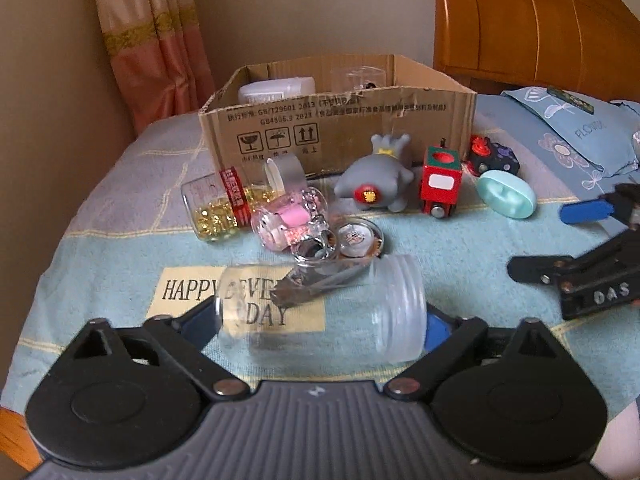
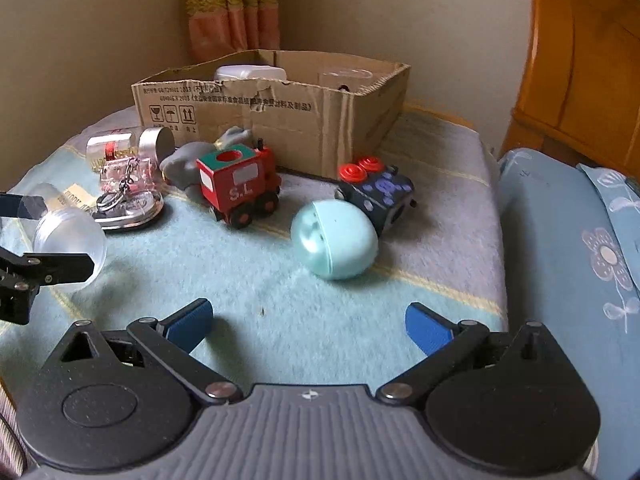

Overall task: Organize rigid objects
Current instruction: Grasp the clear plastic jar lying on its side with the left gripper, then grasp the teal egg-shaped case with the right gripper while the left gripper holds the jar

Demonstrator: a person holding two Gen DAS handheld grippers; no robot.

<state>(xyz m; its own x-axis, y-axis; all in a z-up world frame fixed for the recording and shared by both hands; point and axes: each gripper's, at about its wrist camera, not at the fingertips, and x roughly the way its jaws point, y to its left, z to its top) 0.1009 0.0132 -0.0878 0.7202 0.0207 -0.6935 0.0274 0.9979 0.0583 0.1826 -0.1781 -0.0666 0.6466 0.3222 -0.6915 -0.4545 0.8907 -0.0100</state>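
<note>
My left gripper (image 1: pixel 320 322) is shut on a clear plastic jar (image 1: pixel 320 312) lying sideways, threaded mouth to the right, held over the blue blanket. The jar (image 2: pixel 68 236) and the left gripper (image 2: pixel 40 240) also show at the left edge of the right wrist view. My right gripper (image 2: pixel 308 324) is open and empty above the blanket, a little short of a mint-green egg-shaped case (image 2: pixel 334 240). The right gripper (image 1: pixel 576 240) shows at the right of the left wrist view. An open cardboard box (image 1: pixel 340 120) stands at the back.
In front of the box (image 2: pixel 280 112) lie a red toy train (image 2: pixel 240 184), a grey rubber toy (image 1: pixel 374 180), a dark dotted toy car (image 2: pixel 380 192), a bottle of gold capsules (image 1: pixel 218 208), a pink keychain trinket (image 1: pixel 292 220) and a round tin (image 1: pixel 358 238). A wooden headboard (image 1: pixel 540 20) and pillow (image 1: pixel 576 128) stand right.
</note>
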